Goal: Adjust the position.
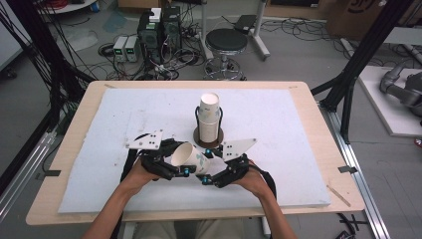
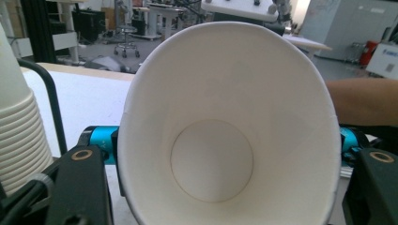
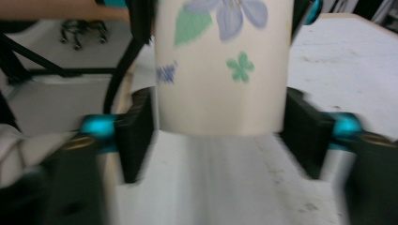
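My left gripper [image 1: 175,168] is clamped on the paper cup [image 1: 188,157] near its rim. My right gripper [image 1: 208,174] stands apart around its base, pads just clear.

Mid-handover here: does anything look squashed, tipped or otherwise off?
Yes. The white flower-printed paper cup lies sideways between the grippers, its rim squeezed to an oval by the left gripper. The cup stack stands upright in its holder.
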A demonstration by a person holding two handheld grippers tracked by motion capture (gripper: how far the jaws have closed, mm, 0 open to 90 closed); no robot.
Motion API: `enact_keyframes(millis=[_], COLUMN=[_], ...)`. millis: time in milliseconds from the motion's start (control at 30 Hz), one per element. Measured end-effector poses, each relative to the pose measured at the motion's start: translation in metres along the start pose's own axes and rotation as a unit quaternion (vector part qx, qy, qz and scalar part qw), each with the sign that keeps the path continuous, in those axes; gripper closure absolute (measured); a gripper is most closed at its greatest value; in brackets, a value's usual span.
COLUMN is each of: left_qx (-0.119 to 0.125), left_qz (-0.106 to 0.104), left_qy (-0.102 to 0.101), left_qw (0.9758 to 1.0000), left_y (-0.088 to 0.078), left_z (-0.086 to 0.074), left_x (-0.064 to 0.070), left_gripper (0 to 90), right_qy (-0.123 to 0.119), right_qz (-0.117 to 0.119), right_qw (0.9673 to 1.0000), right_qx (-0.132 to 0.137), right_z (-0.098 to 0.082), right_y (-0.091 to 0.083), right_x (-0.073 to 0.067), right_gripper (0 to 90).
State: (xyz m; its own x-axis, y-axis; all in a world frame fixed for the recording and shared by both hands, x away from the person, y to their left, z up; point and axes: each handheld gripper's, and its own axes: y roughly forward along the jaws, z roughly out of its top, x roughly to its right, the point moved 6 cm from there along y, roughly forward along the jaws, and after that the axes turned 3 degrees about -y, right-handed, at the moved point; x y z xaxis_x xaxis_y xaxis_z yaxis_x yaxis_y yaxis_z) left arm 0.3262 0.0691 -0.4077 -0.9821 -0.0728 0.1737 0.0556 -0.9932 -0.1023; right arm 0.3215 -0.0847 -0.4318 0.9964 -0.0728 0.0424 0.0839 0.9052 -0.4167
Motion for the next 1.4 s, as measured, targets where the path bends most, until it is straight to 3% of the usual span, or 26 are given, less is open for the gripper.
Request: enact_keyframes(millis=[33,67,133,233,667,867,900,1167,1300,1400], left_qx=[0.000,-0.003,-0.001,0.001,-0.004,-0.015,-0.028,-0.038,-0.053,-0.066], left_qz=[0.000,0.000,0.000,0.001,0.014,0.027,0.035,0.055,0.072,0.094], left_qy=[0.000,-0.002,-0.001,-0.001,0.004,0.011,0.015,0.017,0.020,0.019], left_qw=[1.0000,1.0000,1.0000,1.0000,0.9999,0.9995,0.9989,0.9976,0.9958,0.9932], left_y=[0.000,0.000,-0.001,-0.001,-0.009,-0.014,-0.016,-0.023,-0.025,-0.026], left_z=[0.000,0.000,0.000,0.000,0.002,0.006,0.006,0.011,0.012,0.012], left_x=[0.000,0.000,0.000,0.000,-0.001,-0.002,-0.003,-0.004,-0.006,-0.009], left_gripper=[31.9,32.0,32.5,32.7,32.7,32.7,32.7,32.7,32.6,32.3], right_qy=[0.000,-0.001,0.011,0.012,0.013,0.015,0.018,0.030,0.037,0.048], right_qz=[0.000,-0.020,-0.001,0.005,-0.006,-0.027,-0.027,-0.066,-0.083,-0.099], right_qw=[1.0000,0.9997,0.9998,0.9996,0.9993,0.9987,0.9987,0.9967,0.9953,0.9935], right_qx=[0.000,-0.013,-0.016,-0.025,-0.035,-0.040,-0.040,-0.037,-0.033,-0.028], right_z=[0.000,-0.001,-0.002,-0.003,-0.005,-0.008,-0.009,-0.013,-0.017,-0.023], right_y=[0.000,0.002,0.004,0.006,0.003,-0.004,-0.006,-0.017,-0.025,-0.033], right_x=[0.000,0.001,-0.001,-0.002,0.000,0.002,0.002,0.008,0.011,0.014], right_gripper=[19.3,15.1,15.0,14.4,14.1,14.1,14.1,14.2,14.2,14.2])
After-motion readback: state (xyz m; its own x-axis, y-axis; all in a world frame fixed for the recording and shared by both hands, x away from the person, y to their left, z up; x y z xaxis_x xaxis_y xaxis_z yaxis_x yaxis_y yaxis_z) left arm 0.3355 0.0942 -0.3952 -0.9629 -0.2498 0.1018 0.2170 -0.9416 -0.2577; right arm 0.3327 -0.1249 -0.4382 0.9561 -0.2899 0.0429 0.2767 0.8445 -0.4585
